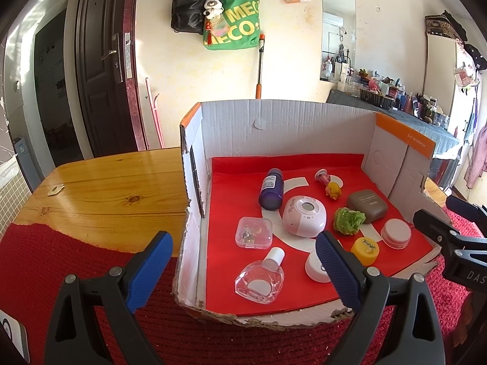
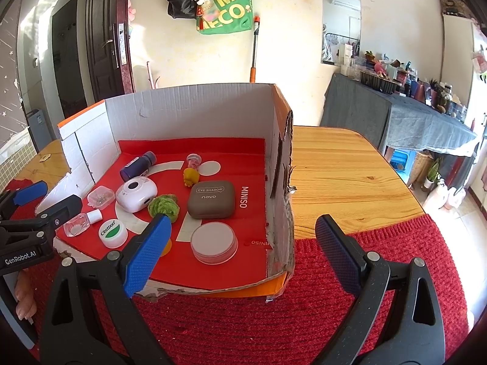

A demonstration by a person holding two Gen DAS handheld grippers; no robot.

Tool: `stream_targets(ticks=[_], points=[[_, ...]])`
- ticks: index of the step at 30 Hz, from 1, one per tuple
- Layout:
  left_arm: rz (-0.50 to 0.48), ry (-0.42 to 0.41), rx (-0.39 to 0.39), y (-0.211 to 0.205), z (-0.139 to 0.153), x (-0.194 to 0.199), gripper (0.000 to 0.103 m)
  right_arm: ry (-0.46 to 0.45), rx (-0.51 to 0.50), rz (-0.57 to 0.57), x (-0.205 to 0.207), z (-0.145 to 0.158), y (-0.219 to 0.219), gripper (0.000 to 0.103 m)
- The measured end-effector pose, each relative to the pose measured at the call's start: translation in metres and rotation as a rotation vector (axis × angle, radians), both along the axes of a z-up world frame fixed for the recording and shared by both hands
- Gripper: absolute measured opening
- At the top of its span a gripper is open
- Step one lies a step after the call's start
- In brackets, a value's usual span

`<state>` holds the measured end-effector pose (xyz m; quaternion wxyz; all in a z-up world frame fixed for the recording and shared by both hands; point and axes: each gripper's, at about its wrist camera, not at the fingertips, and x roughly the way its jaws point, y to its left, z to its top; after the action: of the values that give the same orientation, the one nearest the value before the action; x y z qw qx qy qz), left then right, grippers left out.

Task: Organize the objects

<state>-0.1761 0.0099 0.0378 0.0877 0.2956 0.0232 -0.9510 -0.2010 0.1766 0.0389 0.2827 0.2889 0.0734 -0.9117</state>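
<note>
An open-fronted cardboard box (image 1: 274, 121) with a red liner holds several small items. Among them are a purple bottle (image 1: 271, 188), a pink-white round device (image 1: 304, 216), a clear case (image 1: 254, 232), a glass bottle (image 1: 261, 276), a white Cestbon jar (image 2: 113, 232), a brown eye-shadow case (image 2: 211, 199), a green fuzzy ball (image 2: 164, 205) and a pink-lidded jar (image 2: 214, 243). My left gripper (image 1: 243, 238) hovers open at the box's front left. My right gripper (image 2: 243, 222) is open at the front right corner. Neither holds anything.
The box stands on a wooden table (image 1: 106, 188), its front edge over a red knitted cloth (image 2: 243, 319). Bare wood lies on both sides of the box. A grey-draped side table (image 2: 411, 115) with clutter stands at the back right, and a dark door (image 1: 100, 60) at the back left.
</note>
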Motion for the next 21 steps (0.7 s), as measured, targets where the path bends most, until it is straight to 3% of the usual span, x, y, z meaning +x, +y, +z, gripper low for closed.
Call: stream_targets(ticks=[4, 10, 14, 21], points=[[-0.011, 0.004, -0.013, 0.005, 0.003, 0.007, 0.097, 0.030, -0.001, 0.011, 0.009, 0.004, 0.001, 0.097], [-0.036, -0.032, 0.032, 0.007, 0.006, 0.027, 0.097, -0.008, -0.019, 0.041, 0.023, 0.012, 0.008, 0.097], [-0.027, -0.062, 0.014, 0.013, 0.005, 0.043, 0.097, -0.018, -0.004, 0.045, 0.037, 0.015, 0.015, 0.097], [-0.033, -0.164, 0.041, 0.023, -0.012, 0.058, 0.097, -0.128, 0.041, 0.049, 0.052, -0.003, 0.024, 0.097]])
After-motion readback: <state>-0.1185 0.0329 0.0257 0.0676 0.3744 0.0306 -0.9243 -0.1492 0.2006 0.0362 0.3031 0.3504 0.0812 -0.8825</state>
